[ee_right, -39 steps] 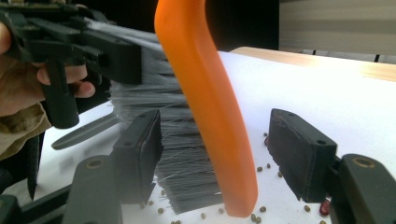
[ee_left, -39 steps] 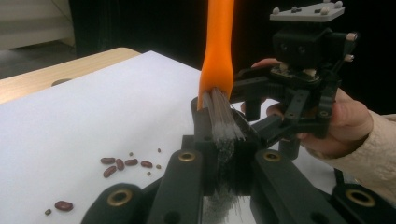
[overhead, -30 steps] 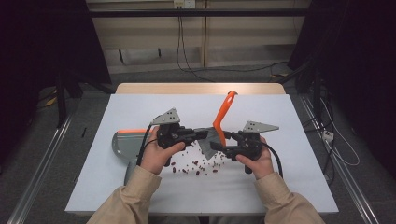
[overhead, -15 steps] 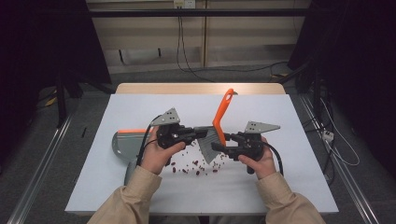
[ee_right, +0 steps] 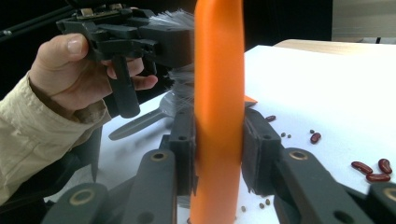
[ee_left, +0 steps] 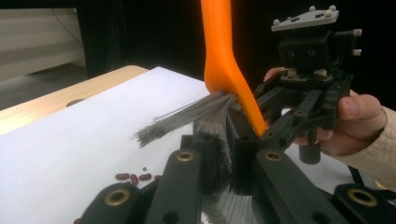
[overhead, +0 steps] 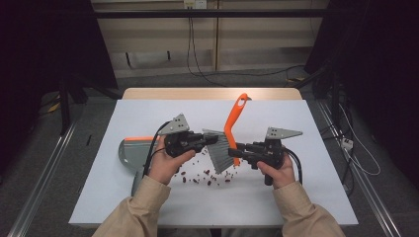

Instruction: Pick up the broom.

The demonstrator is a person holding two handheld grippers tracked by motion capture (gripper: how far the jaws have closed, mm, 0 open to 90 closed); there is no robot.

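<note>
A hand brush with an orange handle (overhead: 233,121) and grey bristles (overhead: 220,154) is held up over the white table between both grippers. My left gripper (overhead: 210,142) is shut on the bristle end, and its jaws pinch the grey tuft (ee_left: 187,116) in the left gripper view. My right gripper (overhead: 237,151) has just been closing and now clamps the lower handle (ee_right: 218,70), with the pads pressed on both sides. The handle rises steeply up and away. Dark red beans (overhead: 207,175) lie scattered beneath the brush.
A grey dustpan (overhead: 129,152) with an orange edge lies flat at the left, behind the left hand. The white sheet (overhead: 148,113) covers a wooden table whose far edge shows at the back. More beans (ee_right: 373,170) lie to the right of the right gripper's jaws.
The right gripper's jaws have come together onto the orange handle. The brush and the left gripper have stayed in place.
</note>
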